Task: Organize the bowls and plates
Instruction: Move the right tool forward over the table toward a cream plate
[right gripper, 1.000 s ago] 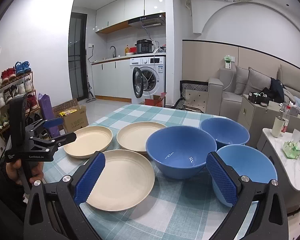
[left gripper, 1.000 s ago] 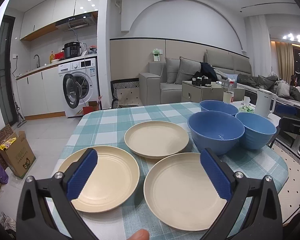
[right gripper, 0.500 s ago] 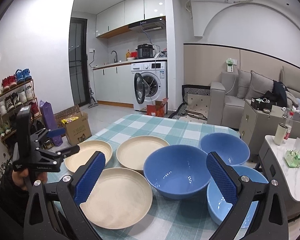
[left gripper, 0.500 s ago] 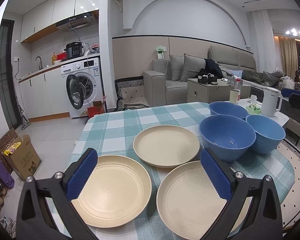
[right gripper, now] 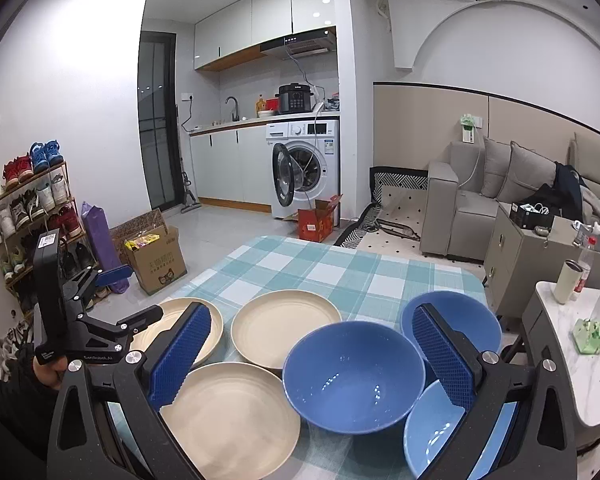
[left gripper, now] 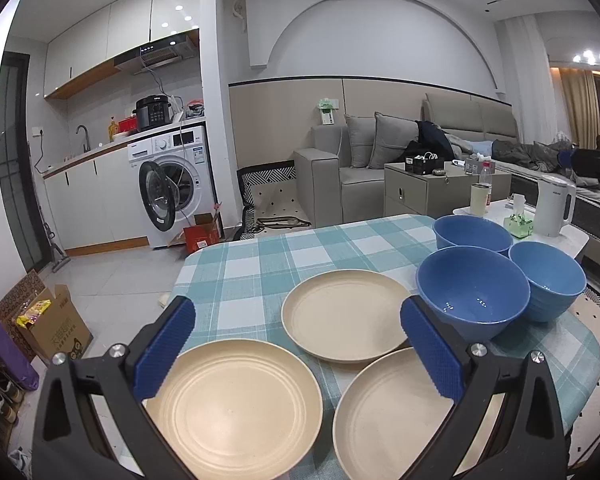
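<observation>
Both grippers have pulled up and back from the table since a second ago, so the crockery sits lower and farther off in each wrist view; nothing on the table has shifted. That reads as lining up, with no piece yet picked and the sorting not begun. The left gripper is spread wide and empty above the plates; the right gripper is likewise spread and empty over the bowls. On the checked cloth lie three cream plates at the left and three blue bowls clustered at the right, all separate, none stacked
</observation>
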The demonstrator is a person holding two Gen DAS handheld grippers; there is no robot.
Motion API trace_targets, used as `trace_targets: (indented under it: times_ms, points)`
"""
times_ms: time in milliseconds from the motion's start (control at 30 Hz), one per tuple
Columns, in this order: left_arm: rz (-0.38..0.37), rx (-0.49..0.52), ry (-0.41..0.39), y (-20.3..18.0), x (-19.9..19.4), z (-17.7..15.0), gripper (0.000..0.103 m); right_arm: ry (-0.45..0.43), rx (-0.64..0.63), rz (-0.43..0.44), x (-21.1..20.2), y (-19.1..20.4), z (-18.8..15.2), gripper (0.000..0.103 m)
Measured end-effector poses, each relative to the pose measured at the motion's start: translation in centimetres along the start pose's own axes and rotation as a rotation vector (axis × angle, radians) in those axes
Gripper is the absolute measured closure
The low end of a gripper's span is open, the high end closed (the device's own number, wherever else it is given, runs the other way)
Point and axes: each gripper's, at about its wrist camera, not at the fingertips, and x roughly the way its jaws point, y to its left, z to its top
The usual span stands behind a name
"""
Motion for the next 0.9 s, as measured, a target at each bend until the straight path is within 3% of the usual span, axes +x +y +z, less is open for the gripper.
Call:
trace_targets:
  times_ms: [567,900]
  points:
    - [0.023,-0.051,0.054,1.7,3.4,2.2,0.0,0.068,-0.016,0.03,4.1,-1.9,5.9,0.0]
    - [0.037,-0.085,0.113,2.9,6.5,2.4,0.0,0.198,-0.033,0.038,10.0,-2.4,5.9,0.0]
